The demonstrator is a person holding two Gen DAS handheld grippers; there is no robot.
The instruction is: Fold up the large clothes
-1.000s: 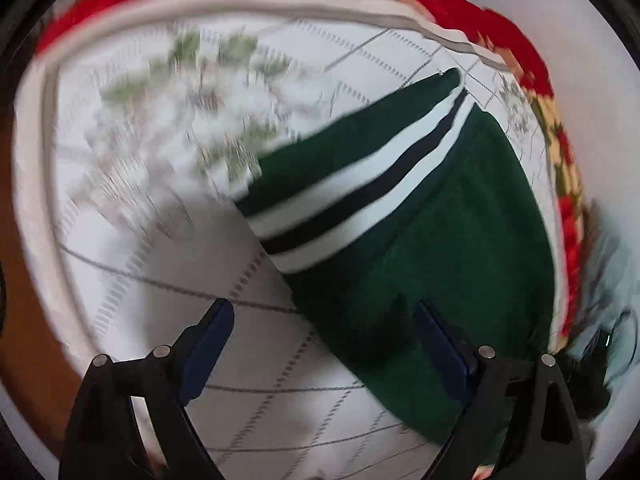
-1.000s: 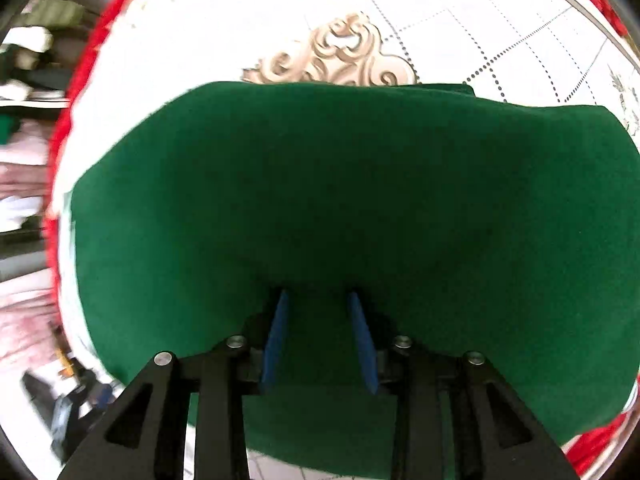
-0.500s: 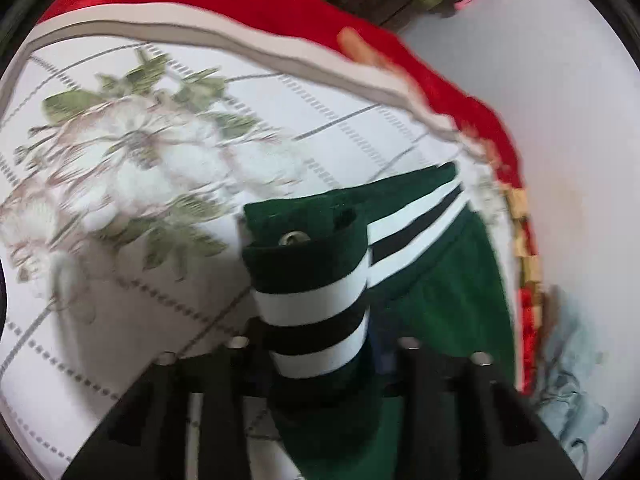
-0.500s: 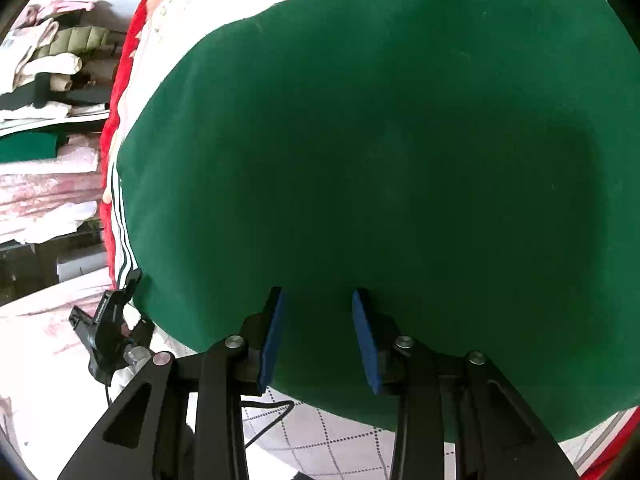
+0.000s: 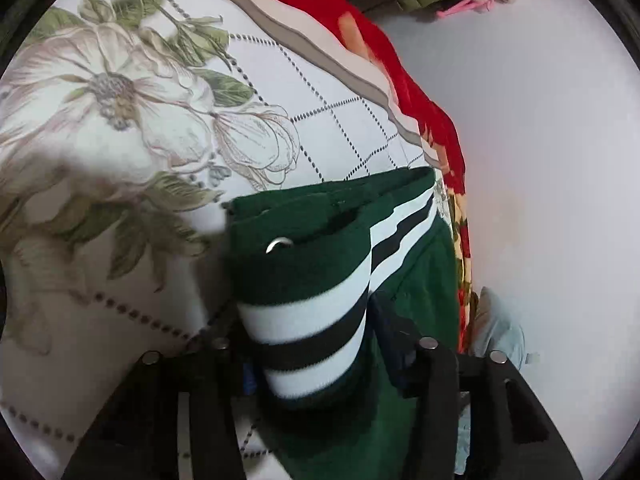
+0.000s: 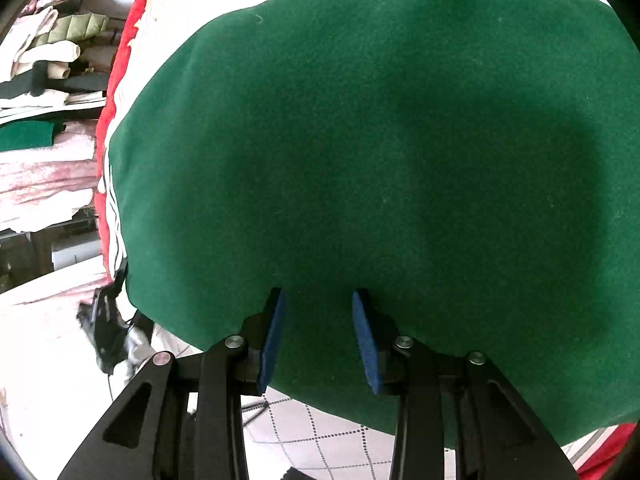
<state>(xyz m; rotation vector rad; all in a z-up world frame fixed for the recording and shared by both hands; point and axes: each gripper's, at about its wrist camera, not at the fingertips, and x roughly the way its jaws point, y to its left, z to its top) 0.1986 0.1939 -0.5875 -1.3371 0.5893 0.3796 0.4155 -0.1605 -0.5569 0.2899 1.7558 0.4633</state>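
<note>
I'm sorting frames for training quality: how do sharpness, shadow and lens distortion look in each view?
Left wrist: fairly sharp, slight blur on the striped waistband near the lens; fisheye bends the floral bedspread grid. Right wrist: sharp, a soft dark shadow on the green garment; corners vignetted.

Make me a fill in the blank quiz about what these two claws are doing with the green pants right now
1. The left claw is shut on the ____ end of the green pants.
2. The stripes there are white and ____.
3. The right claw grips the plain green ____ of the pants.
4. The bedsheet under them has a printed ____.

Missing words: striped; black; edge; flower
</note>
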